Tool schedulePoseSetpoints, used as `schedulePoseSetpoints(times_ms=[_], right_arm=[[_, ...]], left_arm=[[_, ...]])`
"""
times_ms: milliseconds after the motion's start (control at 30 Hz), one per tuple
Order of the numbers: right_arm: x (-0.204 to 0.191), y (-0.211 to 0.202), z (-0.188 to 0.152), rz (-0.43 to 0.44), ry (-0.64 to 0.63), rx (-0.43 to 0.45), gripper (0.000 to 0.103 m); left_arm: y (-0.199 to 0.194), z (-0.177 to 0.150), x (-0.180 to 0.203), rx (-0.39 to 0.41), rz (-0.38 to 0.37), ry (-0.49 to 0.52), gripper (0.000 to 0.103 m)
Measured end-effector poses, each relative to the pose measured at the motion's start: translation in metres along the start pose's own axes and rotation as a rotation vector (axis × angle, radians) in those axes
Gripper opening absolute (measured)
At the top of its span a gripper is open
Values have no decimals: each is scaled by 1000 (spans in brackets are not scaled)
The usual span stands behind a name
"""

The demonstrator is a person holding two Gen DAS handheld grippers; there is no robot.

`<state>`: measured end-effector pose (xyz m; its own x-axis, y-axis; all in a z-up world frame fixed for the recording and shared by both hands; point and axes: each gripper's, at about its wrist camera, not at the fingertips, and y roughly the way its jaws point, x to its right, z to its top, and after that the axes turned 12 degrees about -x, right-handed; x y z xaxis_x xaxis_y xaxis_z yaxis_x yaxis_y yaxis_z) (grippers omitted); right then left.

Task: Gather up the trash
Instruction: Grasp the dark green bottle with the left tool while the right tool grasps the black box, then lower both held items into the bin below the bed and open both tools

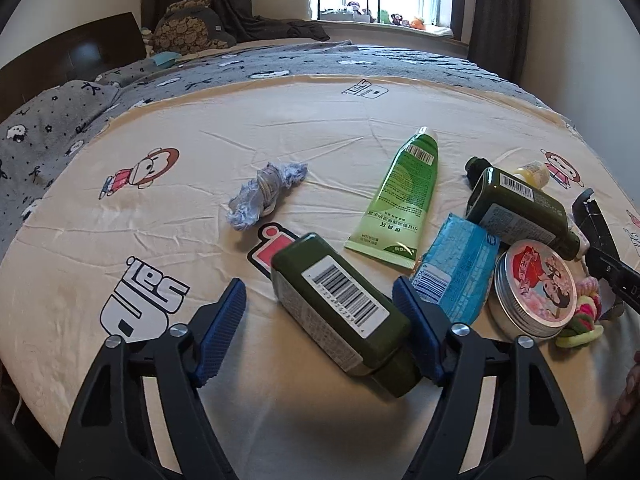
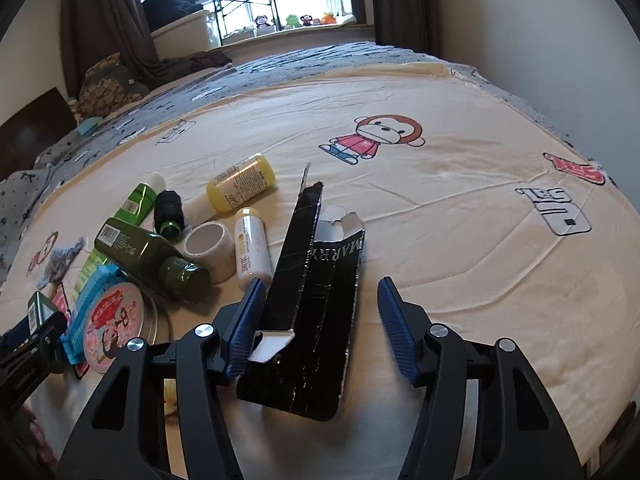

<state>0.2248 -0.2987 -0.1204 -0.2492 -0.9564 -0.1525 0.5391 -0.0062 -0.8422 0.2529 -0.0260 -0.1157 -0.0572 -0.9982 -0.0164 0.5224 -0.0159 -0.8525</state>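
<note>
Here both fingers gape: left gripper (image 1: 320, 322) around green bottle (image 1: 340, 312), right gripper (image 2: 320, 320) around black box (image 2: 308, 312).

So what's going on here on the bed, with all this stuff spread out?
A person is clearing clutter off a bed sheet with a handheld claw in each hand. The left claw straddles a dark green bottle lying on its side; one pad is at the bottle, the other stands clear. The right claw sits around a torn black carton, touching it on one side only. Neither is gripped yet. A green tube, a round tin and other bottles lie nearby.
</note>
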Motion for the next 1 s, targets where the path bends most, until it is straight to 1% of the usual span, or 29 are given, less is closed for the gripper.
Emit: schedulePoseSetpoints(times_ms=[33, 67, 133, 200, 300, 433, 533, 633, 733, 867, 933, 1000], right_arm=[[-1, -1, 0, 0, -8, 5, 44], [-3, -2, 0, -9, -19, 8, 39], [-7, -4, -2, 2, -43, 6, 36], [-10, -9, -4, 11, -62, 12, 32], [-14, -21, -8, 5, -76, 38, 27], [-19, -47, -14, 0, -101, 95, 25], [-22, -70, -22, 26, -131, 130, 25], [-27, -88, -35, 52, -176, 146, 24], [-30, -104, -58, 72, -218, 154, 24], [-28, -127, -97, 129, -253, 154, 24], [-28, -137, -117, 139, -263, 154, 25], [-22, -145, -138, 145, -263, 148, 25]], left_arm=[[1, -1, -1, -1, -3, 5, 61], [1, -1, -1, -1, -6, 11, 54], [-2, -3, -2, 4, -15, 24, 48], [-5, -4, -3, 6, -19, 32, 37], [-12, -7, -5, 8, -23, 40, 29], [-29, -16, -8, 36, -19, 55, 27], [-49, -24, -9, 71, -18, 75, 27], [-74, -36, -4, 109, -27, 103, 27], [-97, -51, 0, 140, -52, 132, 27], [-122, -80, 6, 169, -79, 158, 27], [-128, -99, 6, 163, -95, 162, 27], [-131, -117, 3, 132, -130, 152, 27]])
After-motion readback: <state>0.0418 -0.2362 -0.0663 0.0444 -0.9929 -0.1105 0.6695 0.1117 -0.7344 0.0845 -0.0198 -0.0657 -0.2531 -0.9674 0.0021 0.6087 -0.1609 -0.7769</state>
